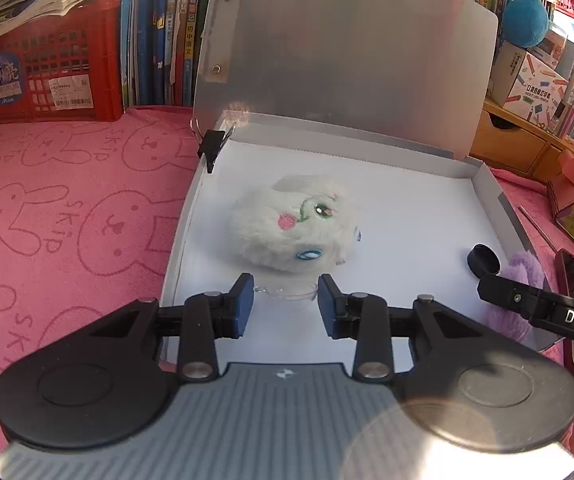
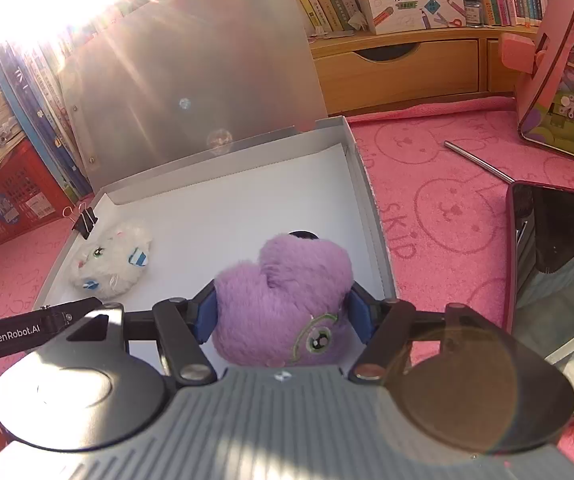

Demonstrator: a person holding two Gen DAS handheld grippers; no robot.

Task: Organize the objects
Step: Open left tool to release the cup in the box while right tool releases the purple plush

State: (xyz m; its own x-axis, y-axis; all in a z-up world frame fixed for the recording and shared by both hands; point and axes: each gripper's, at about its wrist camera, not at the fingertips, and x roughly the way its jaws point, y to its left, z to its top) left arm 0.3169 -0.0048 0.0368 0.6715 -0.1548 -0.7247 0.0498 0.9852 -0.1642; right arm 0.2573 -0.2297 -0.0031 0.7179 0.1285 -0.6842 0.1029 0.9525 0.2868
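The right gripper has its blue-padded fingers closed on a fluffy purple plush toy, held over the near right part of the shallow grey open-lidded box on the counter covered by a pink rabbit-print cloth. The left gripper hovers with its fingers spread apart and empty, just short of a fluffy white plush toy lying inside the box near its left wall. A black binder clip grips that wall's far corner, and a small black cap lies by the right wall.
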